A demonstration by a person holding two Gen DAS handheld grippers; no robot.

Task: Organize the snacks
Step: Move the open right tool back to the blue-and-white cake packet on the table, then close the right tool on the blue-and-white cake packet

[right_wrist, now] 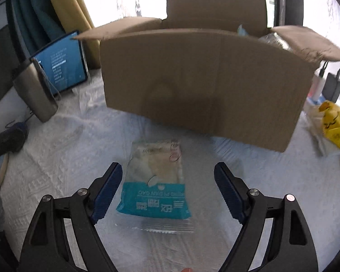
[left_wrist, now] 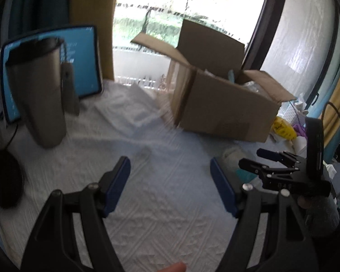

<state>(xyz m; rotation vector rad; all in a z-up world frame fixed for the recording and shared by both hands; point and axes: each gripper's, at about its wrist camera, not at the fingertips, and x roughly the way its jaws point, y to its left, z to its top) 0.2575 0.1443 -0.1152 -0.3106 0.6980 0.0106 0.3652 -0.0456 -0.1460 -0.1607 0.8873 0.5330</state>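
Note:
A snack packet [right_wrist: 156, 185], clear at the top and teal with white lettering at the bottom, lies flat on the white textured cloth [right_wrist: 56, 181] in front of an open cardboard box [right_wrist: 204, 79]. My right gripper [right_wrist: 168, 170] is open and hangs over the packet, one blue pad on each side of it, neither pressing on it. In the left wrist view my left gripper [left_wrist: 170, 165] is open over bare cloth with nothing between its fingers. The right gripper [left_wrist: 252, 158] shows at the right of that view, low over the packet [left_wrist: 233, 156], with the box [left_wrist: 226, 108] behind.
A steel tumbler [left_wrist: 40, 90] and a lit tablet [left_wrist: 83, 61] stand at the back left. A yellow packet [right_wrist: 335, 124] and a charger [right_wrist: 333, 86] lie right of the box. A black round object [left_wrist: 4, 179] sits at the left edge. The box holds clear plastic items.

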